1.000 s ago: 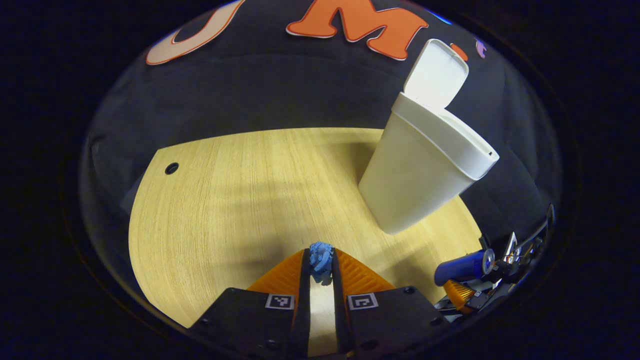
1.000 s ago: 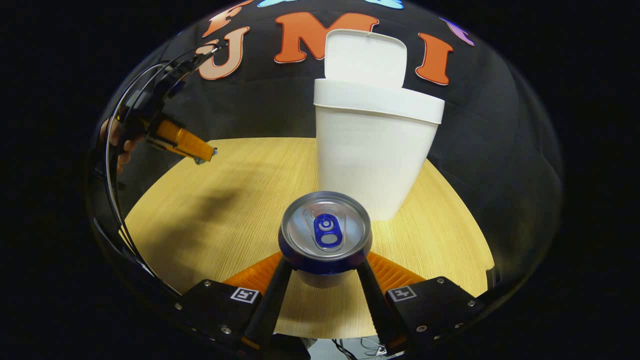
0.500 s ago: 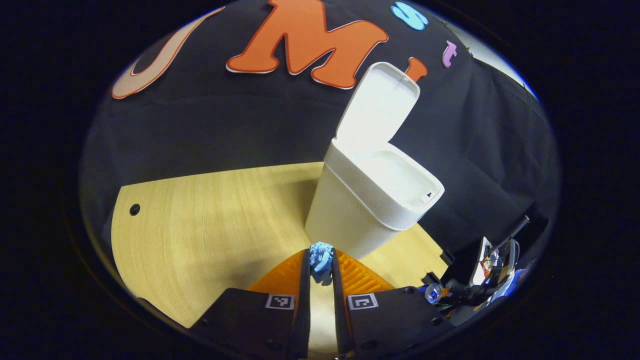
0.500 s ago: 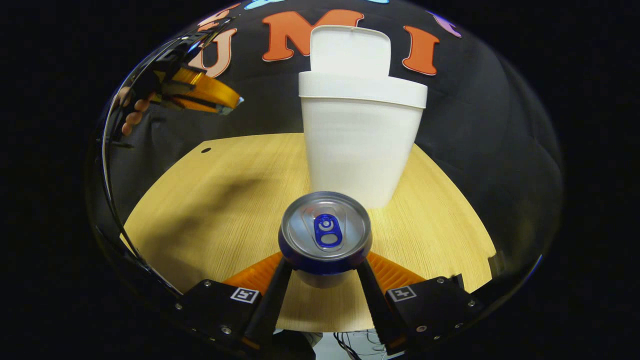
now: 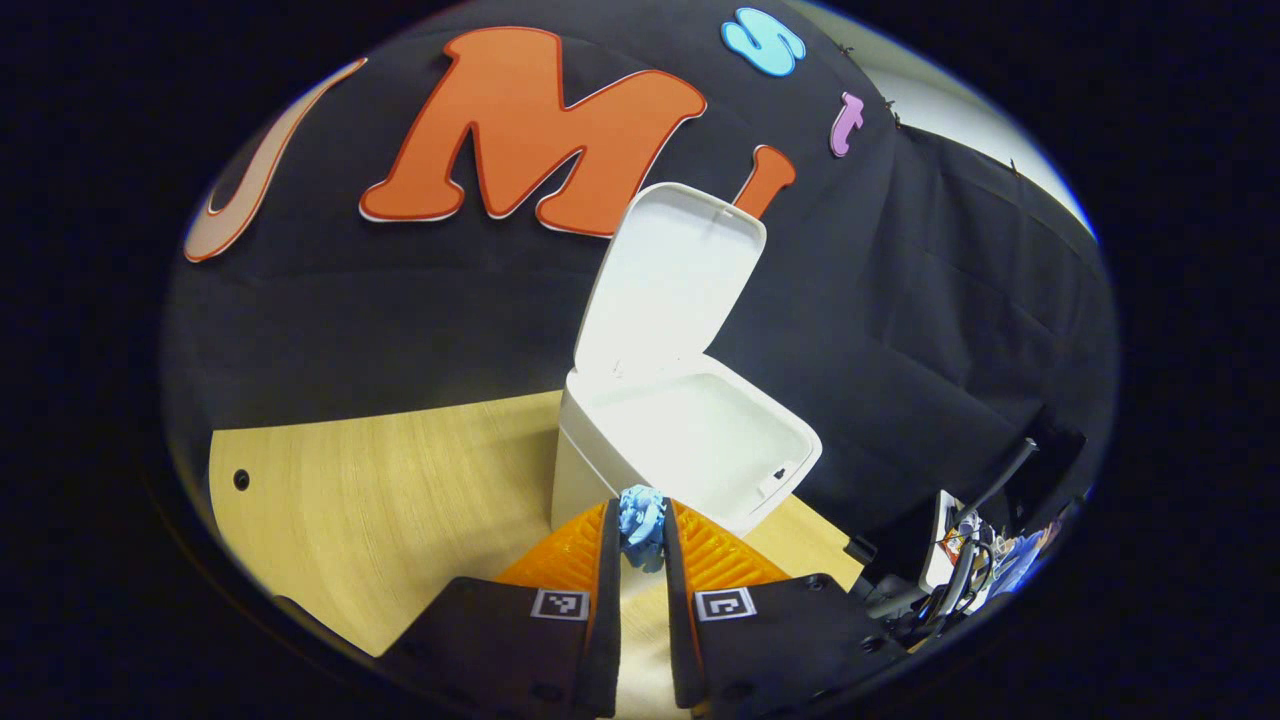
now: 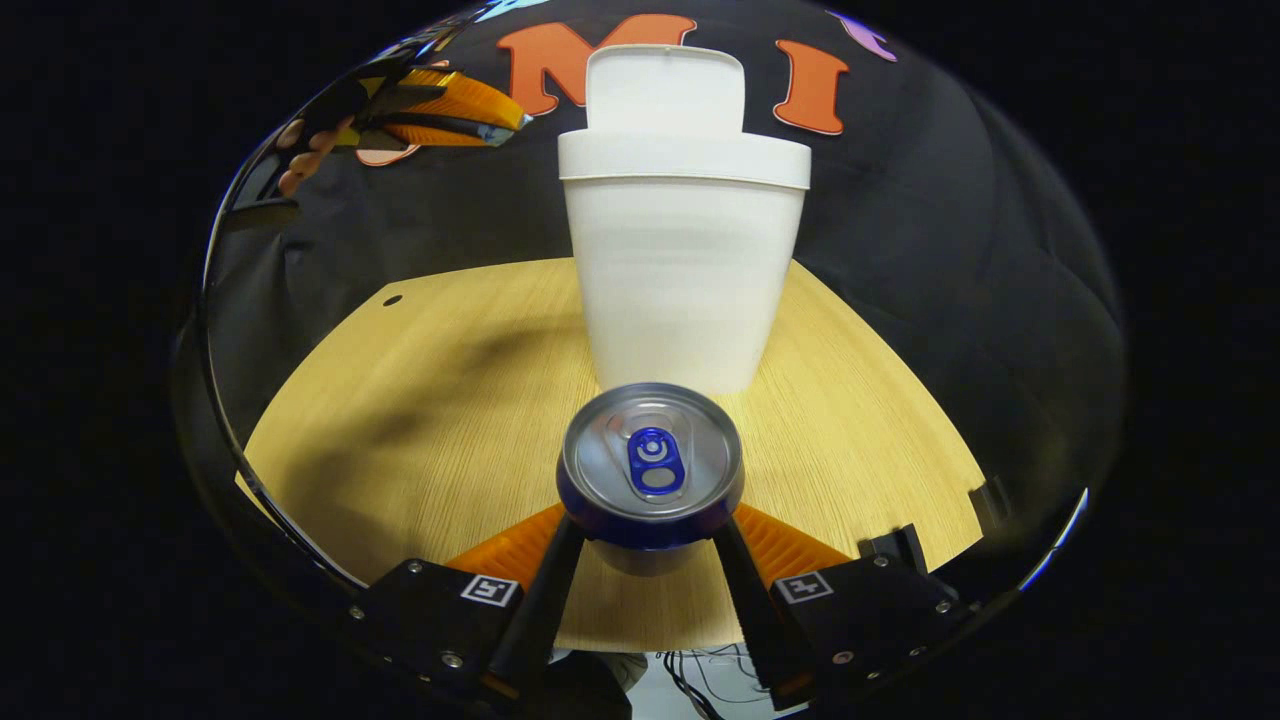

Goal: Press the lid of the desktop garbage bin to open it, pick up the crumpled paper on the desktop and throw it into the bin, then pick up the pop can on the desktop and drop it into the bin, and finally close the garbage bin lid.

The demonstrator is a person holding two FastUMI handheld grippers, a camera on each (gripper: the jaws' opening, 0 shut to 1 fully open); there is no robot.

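The white garbage bin (image 5: 600,470) stands on the wooden desk with its lid (image 5: 665,280) tipped up and its mouth open. My left gripper (image 5: 640,525) is shut on a small blue crumpled paper (image 5: 640,518), held above the desk just short of the bin's near rim. In the right gripper view the bin (image 6: 680,280) stands ahead, and my right gripper (image 6: 650,520) is shut on a blue pop can (image 6: 650,470) whose silver top faces the camera. The left gripper (image 6: 455,105) with a hand behind it hangs high at the upper left, beside the bin's lid (image 6: 665,90).
The light wooden desk (image 6: 420,400) has a small round hole (image 6: 392,299) near its far left edge. Black cloth walls close the back and right. Cables and gear (image 5: 965,570) sit off the desk's right side in the left gripper view.
My left gripper rose and moved towards the bin with the paper, so the bin's open mouth now lies just ahead of it. The right gripper drew slightly closer to the bin with the can.
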